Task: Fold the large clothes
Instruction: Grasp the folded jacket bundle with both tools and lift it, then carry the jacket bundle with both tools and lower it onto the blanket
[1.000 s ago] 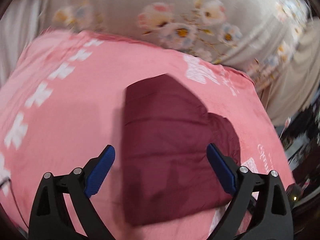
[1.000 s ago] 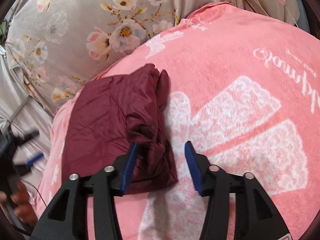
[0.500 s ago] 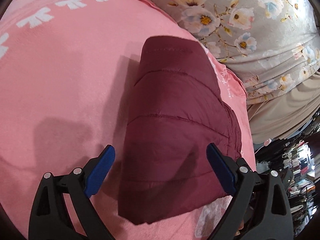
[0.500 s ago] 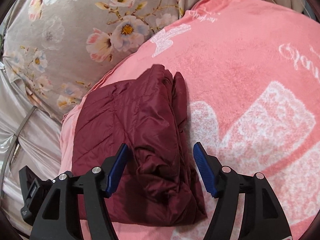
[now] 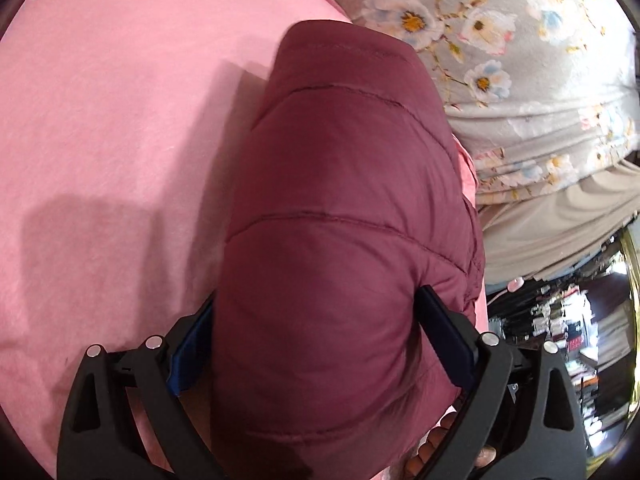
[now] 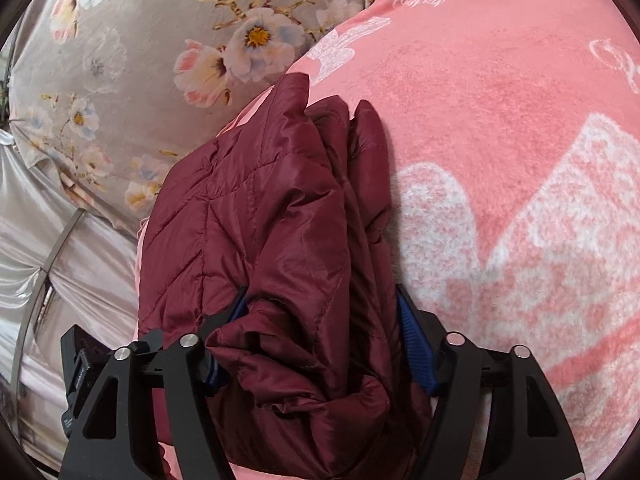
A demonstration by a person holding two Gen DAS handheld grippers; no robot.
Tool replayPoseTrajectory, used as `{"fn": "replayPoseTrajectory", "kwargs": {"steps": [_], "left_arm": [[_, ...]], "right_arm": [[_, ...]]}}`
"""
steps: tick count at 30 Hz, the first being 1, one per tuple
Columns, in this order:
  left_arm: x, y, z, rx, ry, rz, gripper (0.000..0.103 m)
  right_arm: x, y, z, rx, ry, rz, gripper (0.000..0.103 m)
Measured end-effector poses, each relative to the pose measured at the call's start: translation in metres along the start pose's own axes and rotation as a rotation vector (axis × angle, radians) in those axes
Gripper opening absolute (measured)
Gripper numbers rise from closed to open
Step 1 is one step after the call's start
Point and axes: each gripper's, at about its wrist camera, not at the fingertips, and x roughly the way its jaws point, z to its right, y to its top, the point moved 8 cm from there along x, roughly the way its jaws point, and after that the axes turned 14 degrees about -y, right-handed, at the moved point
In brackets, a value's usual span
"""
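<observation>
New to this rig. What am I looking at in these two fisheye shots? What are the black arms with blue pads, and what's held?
There is no robot. A person holds hand-operated tongs in each hand, and a camera on each looks along its two fingers. One picture is from the left tongs, the other from the right tongs. A folded maroon quilted jacket lies on a pink blanket, with a grey floral sheet beyond. The left tongs straddle the jacket's smooth end, pads against both sides. The right tongs have just been closing on its bunched, layered edge.
</observation>
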Motion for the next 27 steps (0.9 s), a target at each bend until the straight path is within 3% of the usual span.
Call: {"fn": "replayPoseTrajectory", "kwargs": {"steps": [3,5,8,14,20,27], "left_arm": [[0.001,0.001,0.008,0.045,-0.011,-0.001,0.074],[-0.004,0.002,0.019,0.091,-0.017,-0.005,0.057],[-0.014,0.007,0.045,0.163,-0.039,-0.009,0.044],[-0.047,0.018,0.116,0.296,-0.12,0.029,0.041],[-0.098,0.023,0.207,0.47,-0.26,0.132,0.041],[-0.178,0.027,0.3,0.69,-0.412,0.261,0.041]], "right_arm": [[-0.002,0.003,-0.005,0.016,0.057,-0.012,0.027],[-0.011,0.008,-0.014,-0.007,0.069,0.012,0.02],[-0.037,0.018,-0.032,-0.052,0.057,0.082,0.017],[-0.118,0.043,-0.071,-0.146,0.066,0.28,0.016],[-0.228,0.065,-0.119,-0.272,0.097,0.548,0.016],[-0.34,0.066,-0.182,-0.388,0.158,0.839,0.016]]}}
